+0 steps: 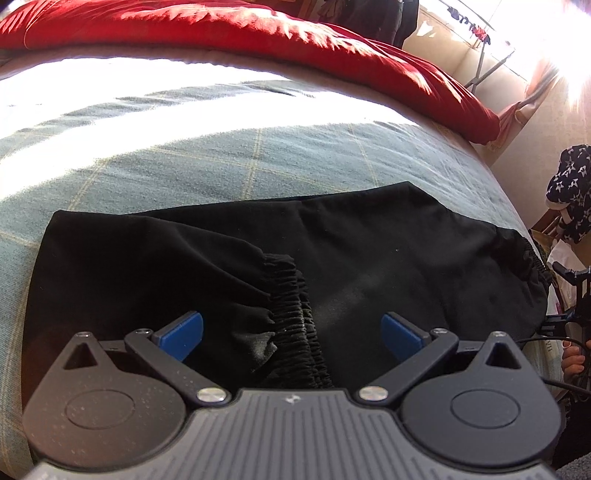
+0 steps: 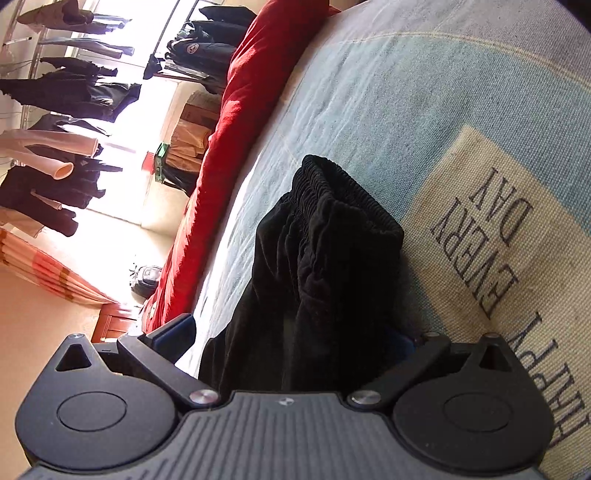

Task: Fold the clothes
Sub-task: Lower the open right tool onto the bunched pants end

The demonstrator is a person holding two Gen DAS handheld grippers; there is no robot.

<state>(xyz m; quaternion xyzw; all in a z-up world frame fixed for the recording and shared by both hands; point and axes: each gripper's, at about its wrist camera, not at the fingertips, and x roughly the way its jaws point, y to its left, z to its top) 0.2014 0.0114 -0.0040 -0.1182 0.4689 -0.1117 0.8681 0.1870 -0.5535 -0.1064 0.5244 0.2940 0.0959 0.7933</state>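
A black garment (image 1: 369, 258) lies flat on the bed, part of it folded over so that an elastic waistband (image 1: 295, 291) runs down its middle. My left gripper (image 1: 291, 328) hovers open just above this band, its blue pads (image 1: 184, 332) on either side of it and gripping nothing. In the right wrist view the garment (image 2: 325, 258) bunches up with its gathered waistband (image 2: 332, 184) on top. My right gripper (image 2: 291, 332) is open around this bunch. The cloth hides its right finger.
The bed has a blue-grey checked cover (image 1: 221, 155) with a beige printed patch (image 2: 498, 240). A red blanket (image 1: 221, 29) lies along the far side. Clothes hang on a rack (image 2: 55, 92) beyond the bed. A hand (image 1: 574, 360) and star-print cloth (image 1: 569, 184) show at right.
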